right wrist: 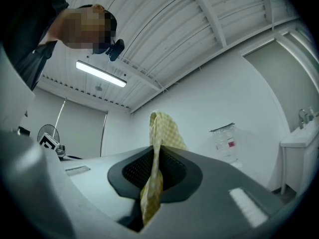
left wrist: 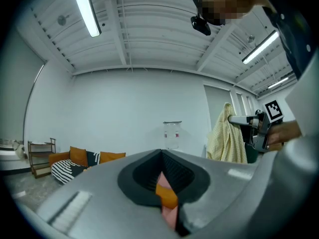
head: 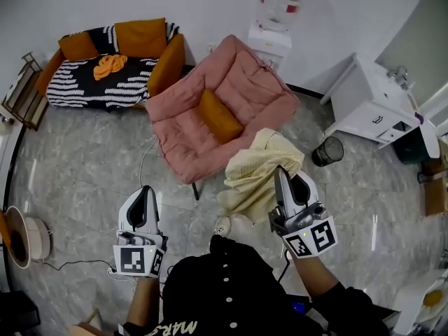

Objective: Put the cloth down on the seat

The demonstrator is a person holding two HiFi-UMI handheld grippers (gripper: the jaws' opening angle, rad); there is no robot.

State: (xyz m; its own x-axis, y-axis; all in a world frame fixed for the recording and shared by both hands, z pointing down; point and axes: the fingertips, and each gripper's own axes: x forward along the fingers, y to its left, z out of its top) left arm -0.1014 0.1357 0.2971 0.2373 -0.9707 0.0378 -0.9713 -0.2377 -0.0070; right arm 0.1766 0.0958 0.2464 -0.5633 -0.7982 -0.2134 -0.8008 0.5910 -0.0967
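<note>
A pink padded seat (head: 241,89) with an orange cushion (head: 218,116) stands on the marble floor ahead of me. My right gripper (head: 281,171) is shut on a pale yellow checked cloth (head: 255,175), which hangs in folds just off the seat's near right corner. In the right gripper view the cloth (right wrist: 160,128) rises from between the closed jaws of the right gripper (right wrist: 155,156). My left gripper (head: 147,191) is shut and holds nothing, over the floor to the left of the seat's front. The left gripper view shows the cloth (left wrist: 227,139) dangling at the right.
A striped sofa (head: 87,82) with orange cushions and an orange rag (head: 110,65) stands at the back left. A water dispenser (head: 276,19) is behind the seat, with a white cabinet (head: 374,107) and a dark bin (head: 327,151) at right. A cable (head: 70,263) runs along the floor.
</note>
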